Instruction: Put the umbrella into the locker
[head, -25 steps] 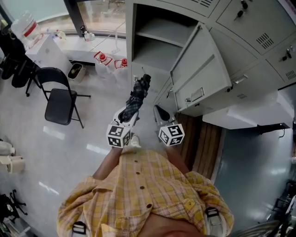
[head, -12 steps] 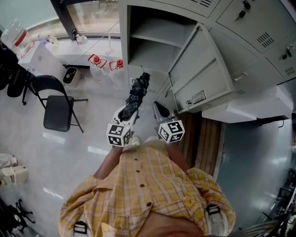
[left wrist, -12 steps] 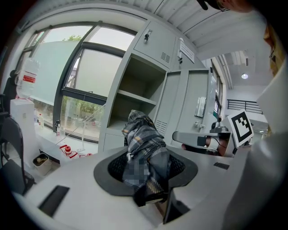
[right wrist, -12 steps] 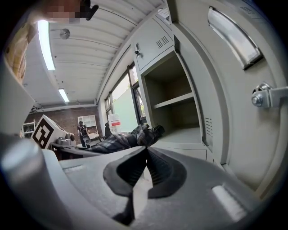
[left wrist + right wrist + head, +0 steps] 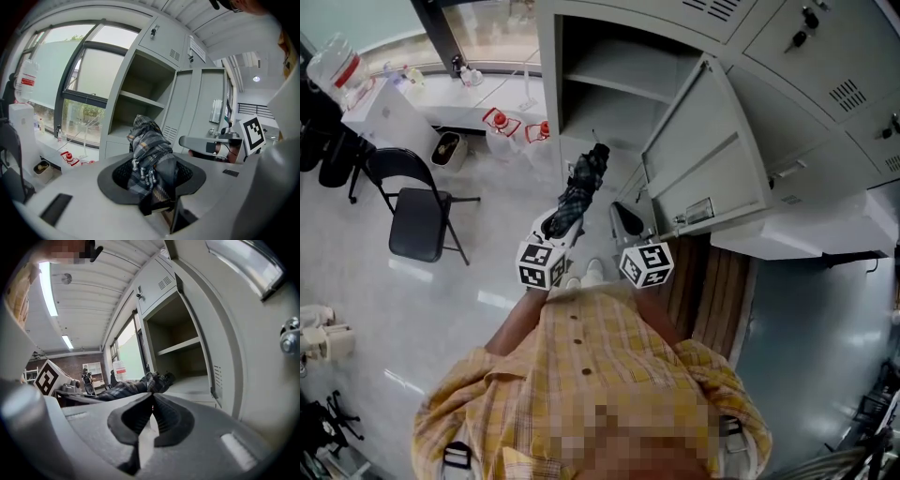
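Note:
A folded dark plaid umbrella (image 5: 580,190) sticks forward out of my left gripper (image 5: 559,223), whose jaws are shut on its lower end; its tip points at the open grey locker (image 5: 598,86). In the left gripper view the umbrella (image 5: 149,157) fills the gap between the black pads (image 5: 119,176), with the locker's shelves (image 5: 140,101) behind it. My right gripper (image 5: 623,219) hovers beside it, next to the swung-out locker door (image 5: 705,155). Seen from the right gripper view, that gripper (image 5: 152,411) is shut with nothing in it, and the umbrella (image 5: 136,385) lies to its left.
A black folding chair (image 5: 417,214) stands on the pale floor at the left. Red-capped water jugs (image 5: 501,123) sit by the window wall beside the locker. Wooden slats (image 5: 712,291) lie under the locker bank at the right. More closed lockers (image 5: 825,84) fill the upper right.
Both grippers and the umbrella have drifted a little closer to the locker opening; the chair and jugs have shifted in the picture as the person moved. The grip is unchanged.

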`<act>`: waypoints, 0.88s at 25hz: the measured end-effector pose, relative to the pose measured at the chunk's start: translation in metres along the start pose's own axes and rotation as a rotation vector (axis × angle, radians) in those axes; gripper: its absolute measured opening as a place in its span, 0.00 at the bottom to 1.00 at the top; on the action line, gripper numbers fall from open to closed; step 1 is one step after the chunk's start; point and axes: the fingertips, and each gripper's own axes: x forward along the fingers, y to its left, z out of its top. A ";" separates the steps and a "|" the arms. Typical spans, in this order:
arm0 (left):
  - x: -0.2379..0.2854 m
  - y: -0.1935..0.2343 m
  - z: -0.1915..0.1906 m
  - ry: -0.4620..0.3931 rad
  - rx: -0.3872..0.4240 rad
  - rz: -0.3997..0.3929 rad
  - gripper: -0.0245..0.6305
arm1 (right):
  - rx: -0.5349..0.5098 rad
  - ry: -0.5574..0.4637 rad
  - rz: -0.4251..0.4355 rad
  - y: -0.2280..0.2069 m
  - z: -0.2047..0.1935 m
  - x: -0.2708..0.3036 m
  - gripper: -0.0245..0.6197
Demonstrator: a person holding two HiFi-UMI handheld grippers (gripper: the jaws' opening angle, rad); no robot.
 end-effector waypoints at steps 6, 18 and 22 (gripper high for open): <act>0.021 0.007 0.012 -0.013 -0.011 0.027 0.29 | -0.025 -0.004 0.032 -0.009 0.005 0.011 0.03; 0.061 0.014 0.026 -0.021 -0.068 0.045 0.29 | -0.045 -0.006 0.058 -0.028 0.009 0.020 0.04; 0.077 0.022 0.033 -0.015 -0.079 0.053 0.29 | -0.034 -0.012 0.047 -0.037 0.010 0.021 0.04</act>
